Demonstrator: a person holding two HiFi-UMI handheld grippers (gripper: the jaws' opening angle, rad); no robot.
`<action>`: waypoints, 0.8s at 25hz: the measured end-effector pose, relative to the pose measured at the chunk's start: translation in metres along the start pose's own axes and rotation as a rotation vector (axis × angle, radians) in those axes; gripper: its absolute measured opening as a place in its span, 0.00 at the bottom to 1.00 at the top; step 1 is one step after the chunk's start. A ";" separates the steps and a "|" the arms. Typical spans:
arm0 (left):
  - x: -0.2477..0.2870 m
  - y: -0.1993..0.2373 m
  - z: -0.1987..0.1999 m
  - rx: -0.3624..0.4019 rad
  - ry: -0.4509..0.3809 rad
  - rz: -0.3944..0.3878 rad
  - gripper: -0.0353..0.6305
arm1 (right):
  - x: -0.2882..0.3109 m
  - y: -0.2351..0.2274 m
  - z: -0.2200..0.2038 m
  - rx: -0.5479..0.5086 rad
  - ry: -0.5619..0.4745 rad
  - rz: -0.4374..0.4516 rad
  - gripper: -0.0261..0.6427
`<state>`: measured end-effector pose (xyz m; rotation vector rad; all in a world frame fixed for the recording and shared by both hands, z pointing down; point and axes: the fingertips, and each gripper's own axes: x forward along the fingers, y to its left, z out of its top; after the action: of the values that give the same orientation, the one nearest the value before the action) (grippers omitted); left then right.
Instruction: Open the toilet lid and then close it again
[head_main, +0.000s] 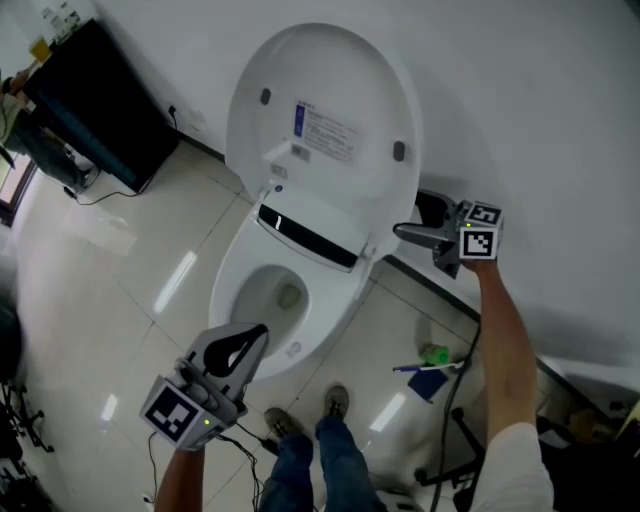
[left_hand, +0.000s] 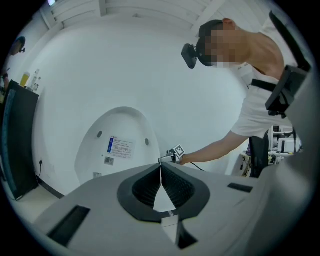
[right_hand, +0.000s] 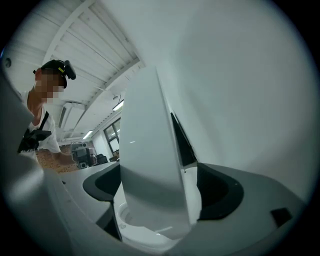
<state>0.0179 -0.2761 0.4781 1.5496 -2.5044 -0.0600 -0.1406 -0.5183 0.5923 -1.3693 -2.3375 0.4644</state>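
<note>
The white toilet lid stands raised against the wall, its label facing out, above the open bowl and seat. My right gripper is at the lid's right side near the hinge. In the right gripper view its jaws stand wide apart with the lid's edge between them, and a gap shows on either side. My left gripper hovers by the bowl's front rim. Its tips meet with nothing between them and point toward the lid.
A black cabinet stands at the back left. A black bin sits behind my right gripper. Green and blue cleaning items lie on the tiled floor at the right. The person's feet and cables are in front of the bowl.
</note>
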 end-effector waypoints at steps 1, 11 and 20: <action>0.000 -0.001 -0.003 0.000 0.006 -0.002 0.06 | 0.003 0.002 0.000 -0.002 -0.005 0.013 0.73; -0.031 0.009 0.009 0.018 -0.005 0.069 0.06 | 0.026 0.054 -0.018 -0.289 0.159 -0.056 0.64; -0.128 0.001 -0.001 0.043 0.000 0.222 0.06 | 0.068 0.139 -0.132 -0.851 0.514 -0.355 0.63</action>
<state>0.0725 -0.1616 0.4607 1.2762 -2.6760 0.0263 -0.0017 -0.3824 0.6534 -1.1187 -2.2962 -0.9726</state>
